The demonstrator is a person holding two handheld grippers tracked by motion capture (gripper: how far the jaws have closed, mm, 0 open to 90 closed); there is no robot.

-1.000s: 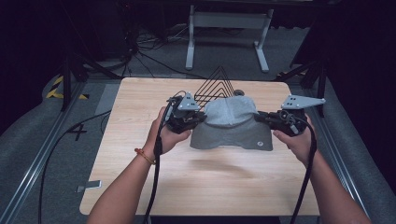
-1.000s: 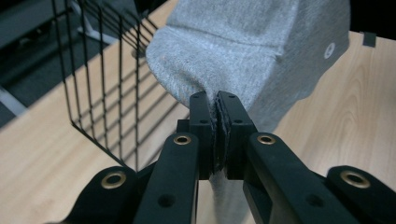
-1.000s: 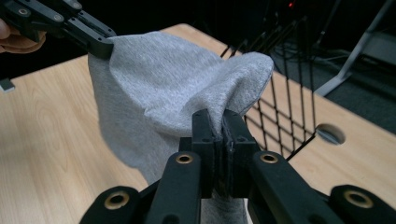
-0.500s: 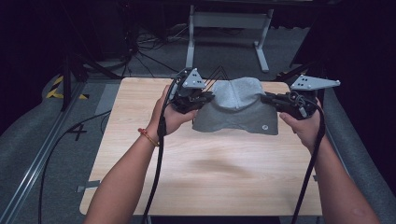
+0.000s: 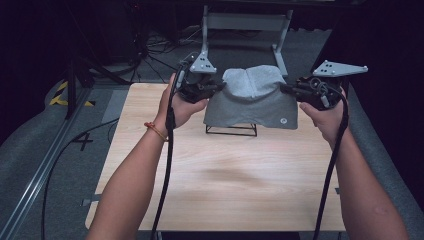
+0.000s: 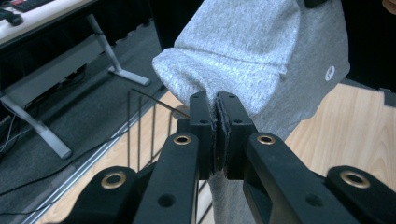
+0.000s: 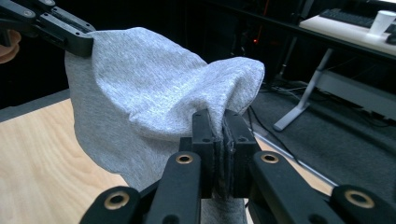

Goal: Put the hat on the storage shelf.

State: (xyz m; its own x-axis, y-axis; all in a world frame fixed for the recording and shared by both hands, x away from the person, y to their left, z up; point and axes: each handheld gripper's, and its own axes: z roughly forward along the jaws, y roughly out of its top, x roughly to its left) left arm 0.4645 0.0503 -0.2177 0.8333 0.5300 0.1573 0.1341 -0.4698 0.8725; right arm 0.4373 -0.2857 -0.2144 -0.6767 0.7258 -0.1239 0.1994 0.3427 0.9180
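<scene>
The grey garment (image 5: pixel 252 97) hangs in the air between the two grippers, stretched a little from side to side, with its lower edge above the black wire rack (image 5: pixel 231 129) that stands on the wooden table (image 5: pixel 220 180). A small round logo is on its lower right corner. The left gripper (image 5: pixel 216 87) has its jaws pressed together on a fold at the cloth's left edge; in the left gripper view the fabric (image 6: pixel 261 56) comes out just above the closed jaw tips. The right gripper (image 5: pixel 286 89) pinches the opposite edge in the same way, and the cloth (image 7: pixel 154 93) bulges away from its tips toward the other gripper.

I judge that the garment is lifted and carried over the rack. The next move probably needs both grips to remain tight and level while the cloth is lowered onto the wires, so it drapes evenly.
</scene>
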